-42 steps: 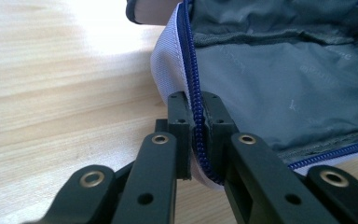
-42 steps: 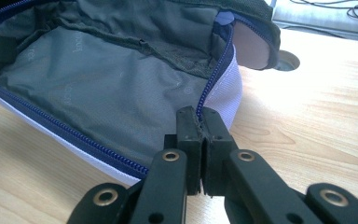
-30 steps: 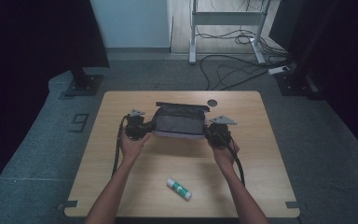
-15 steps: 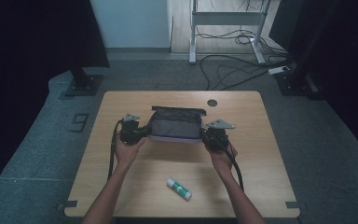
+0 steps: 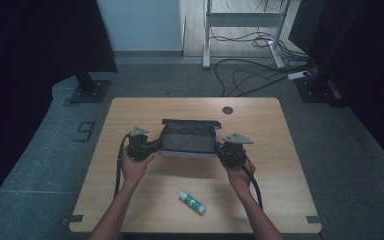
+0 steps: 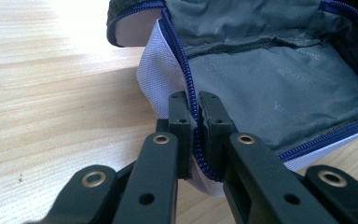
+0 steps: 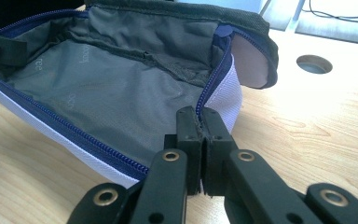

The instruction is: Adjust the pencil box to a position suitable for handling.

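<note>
Grey-lined pouch (image 5: 188,138), mid-frame: my left tongs (image 6: 192,122) and right tongs (image 7: 202,128) are clamped tight on its zipper ends, spreading it open. Next, I judge, one must release to fetch the glue stick (image 5: 192,202) lying lower down.

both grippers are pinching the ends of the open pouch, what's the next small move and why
Probably release the right gripper and reach for the glue stick. The pouch gapes open with its grey lining bare, the left gripper is clamped on the zipper edge and could hold it alone, and the stick lies loose on the table nearer the person.
</note>
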Available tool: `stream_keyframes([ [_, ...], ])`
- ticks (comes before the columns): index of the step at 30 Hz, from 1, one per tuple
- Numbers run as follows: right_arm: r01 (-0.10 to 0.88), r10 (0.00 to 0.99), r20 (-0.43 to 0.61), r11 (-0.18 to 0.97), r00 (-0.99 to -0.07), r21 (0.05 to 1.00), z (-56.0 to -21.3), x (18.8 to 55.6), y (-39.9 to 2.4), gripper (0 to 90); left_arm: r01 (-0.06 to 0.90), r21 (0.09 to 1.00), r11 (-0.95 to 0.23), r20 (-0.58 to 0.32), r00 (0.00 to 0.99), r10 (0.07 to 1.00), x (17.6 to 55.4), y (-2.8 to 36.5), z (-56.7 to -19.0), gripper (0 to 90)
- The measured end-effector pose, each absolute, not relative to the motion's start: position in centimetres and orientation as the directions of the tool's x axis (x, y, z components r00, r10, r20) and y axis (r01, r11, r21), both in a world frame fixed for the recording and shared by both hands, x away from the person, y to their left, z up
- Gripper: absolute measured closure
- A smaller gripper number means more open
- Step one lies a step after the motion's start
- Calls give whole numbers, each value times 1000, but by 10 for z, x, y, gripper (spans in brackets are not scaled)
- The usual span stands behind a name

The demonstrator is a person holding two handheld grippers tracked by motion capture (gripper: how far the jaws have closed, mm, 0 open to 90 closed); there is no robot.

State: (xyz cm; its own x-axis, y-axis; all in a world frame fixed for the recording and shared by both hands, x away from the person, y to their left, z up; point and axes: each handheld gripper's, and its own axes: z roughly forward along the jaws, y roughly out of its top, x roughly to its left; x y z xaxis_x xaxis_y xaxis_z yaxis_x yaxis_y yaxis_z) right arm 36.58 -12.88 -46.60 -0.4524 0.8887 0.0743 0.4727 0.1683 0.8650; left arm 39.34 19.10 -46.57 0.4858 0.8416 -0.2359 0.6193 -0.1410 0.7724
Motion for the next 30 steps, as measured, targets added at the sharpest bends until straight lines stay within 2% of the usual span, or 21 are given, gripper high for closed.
stream_keyframes([
  [20, 429, 866, 55, 189, -496, 883, -474, 330, -121, 870, 610, 777, -155, -226, 501, 836, 355, 202, -478, 856],
  [30, 495, 864, 93, 191, -494, 848, -502, 332, -124, 869, 654, 737, -172, -241, 491, 837, 352, 199, -505, 850],
])
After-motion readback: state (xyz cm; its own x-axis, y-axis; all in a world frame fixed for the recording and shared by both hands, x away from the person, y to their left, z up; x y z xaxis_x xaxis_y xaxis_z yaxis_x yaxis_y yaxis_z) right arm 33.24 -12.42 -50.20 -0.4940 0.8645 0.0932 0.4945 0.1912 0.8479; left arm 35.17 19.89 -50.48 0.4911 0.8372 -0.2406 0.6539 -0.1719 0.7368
